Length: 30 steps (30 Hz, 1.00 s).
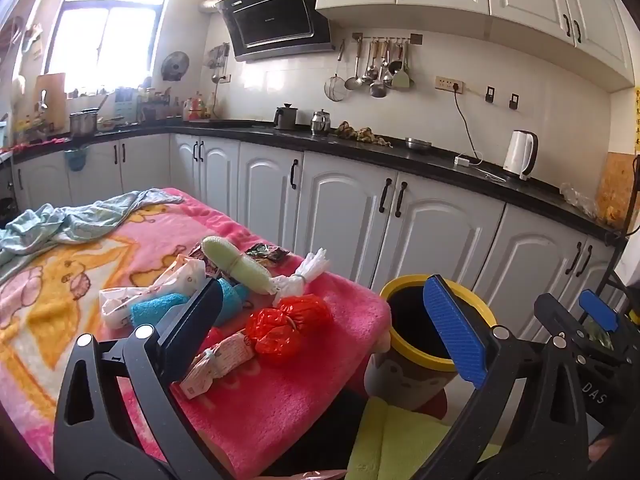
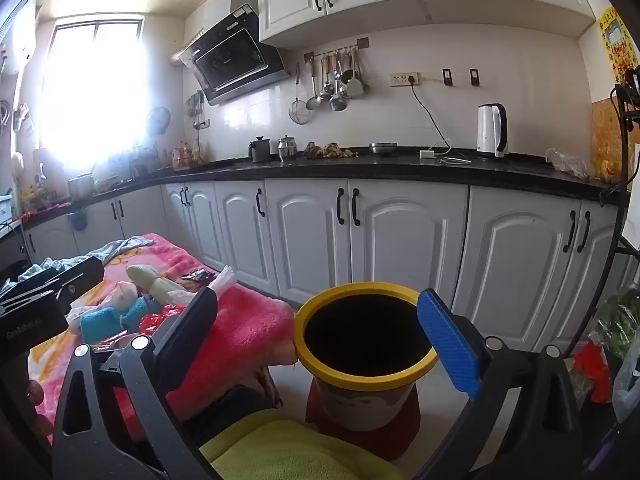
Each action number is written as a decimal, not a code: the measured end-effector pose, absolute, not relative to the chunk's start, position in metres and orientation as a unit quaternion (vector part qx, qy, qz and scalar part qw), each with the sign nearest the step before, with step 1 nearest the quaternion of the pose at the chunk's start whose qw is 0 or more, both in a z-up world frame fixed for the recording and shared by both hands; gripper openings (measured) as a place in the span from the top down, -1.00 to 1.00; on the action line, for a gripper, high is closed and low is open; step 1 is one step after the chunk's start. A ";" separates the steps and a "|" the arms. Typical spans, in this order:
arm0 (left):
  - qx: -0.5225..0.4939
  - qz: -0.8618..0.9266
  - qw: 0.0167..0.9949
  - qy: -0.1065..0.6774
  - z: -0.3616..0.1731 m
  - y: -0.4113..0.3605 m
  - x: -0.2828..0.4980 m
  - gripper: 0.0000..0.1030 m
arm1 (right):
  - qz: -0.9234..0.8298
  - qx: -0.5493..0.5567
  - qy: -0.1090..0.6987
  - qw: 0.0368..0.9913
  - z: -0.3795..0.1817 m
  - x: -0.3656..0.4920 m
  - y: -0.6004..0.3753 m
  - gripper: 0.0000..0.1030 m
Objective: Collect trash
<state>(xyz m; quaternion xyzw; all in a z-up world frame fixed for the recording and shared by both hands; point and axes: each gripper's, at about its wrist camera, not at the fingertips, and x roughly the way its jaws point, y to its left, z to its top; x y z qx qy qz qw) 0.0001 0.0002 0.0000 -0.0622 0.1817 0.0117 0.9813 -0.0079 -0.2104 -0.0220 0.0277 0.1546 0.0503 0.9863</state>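
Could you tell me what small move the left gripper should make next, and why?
Probably ease the open left gripper down onto the red bag: it lies nearest between the fingers, on the pink blanket, beside the yellow-rimmed bin, and nothing is held yet.

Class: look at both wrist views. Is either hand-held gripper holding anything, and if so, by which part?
Nothing is held. The left hand-held gripper and the right hand-held gripper are both open and empty.

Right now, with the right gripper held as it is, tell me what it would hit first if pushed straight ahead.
Most likely the yellow-rimmed trash bin: it sits between the right gripper's open fingers, dark mouth facing up. Depth is unclear, so the gripper might pass just over the rim toward the white lower cabinets behind it.
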 end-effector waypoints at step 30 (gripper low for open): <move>-0.058 0.012 0.982 0.179 0.001 -0.004 -0.001 -0.79 | 0.051 0.033 0.147 0.987 -0.020 -0.009 -0.212 -0.88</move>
